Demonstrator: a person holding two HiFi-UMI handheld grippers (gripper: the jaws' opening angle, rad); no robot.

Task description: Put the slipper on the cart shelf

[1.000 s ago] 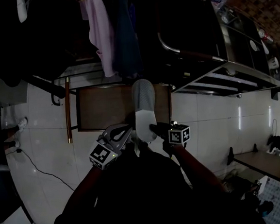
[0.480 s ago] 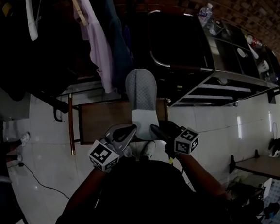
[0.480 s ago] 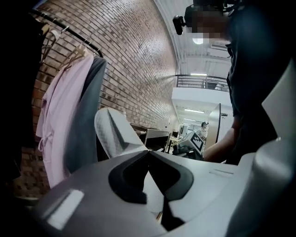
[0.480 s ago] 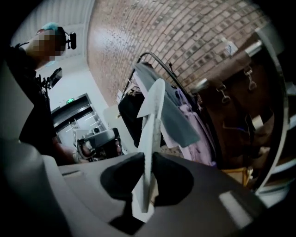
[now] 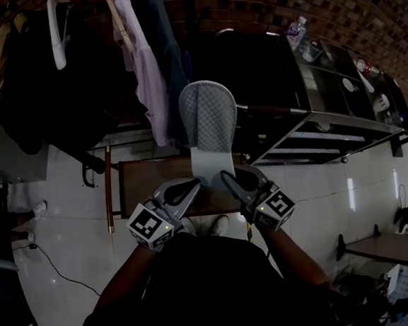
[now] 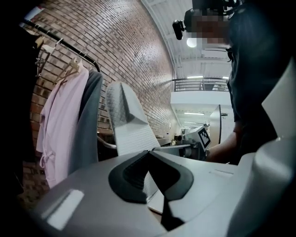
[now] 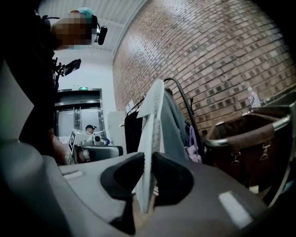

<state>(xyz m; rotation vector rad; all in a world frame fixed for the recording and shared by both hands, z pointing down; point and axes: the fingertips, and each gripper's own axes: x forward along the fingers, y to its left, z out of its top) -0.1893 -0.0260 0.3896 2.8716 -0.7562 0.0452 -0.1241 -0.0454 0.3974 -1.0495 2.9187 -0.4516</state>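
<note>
Your right gripper (image 5: pixel 228 178) clamps the slipper (image 5: pixel 208 119) by its heel, the left gripper (image 5: pixel 194 186) seemingly pinching it too, toe pointing away, with the cart shelf (image 5: pixel 325 132) ahead-right, nearer your right hand.

A brown low table (image 5: pixel 149 188) stands on the white tiled floor (image 5: pixel 67 220).

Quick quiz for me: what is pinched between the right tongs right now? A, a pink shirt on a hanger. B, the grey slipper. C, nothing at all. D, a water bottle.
B: in the right gripper view the right tongs press on both sides of the slipper, which stands edge-on between their pads.
</note>
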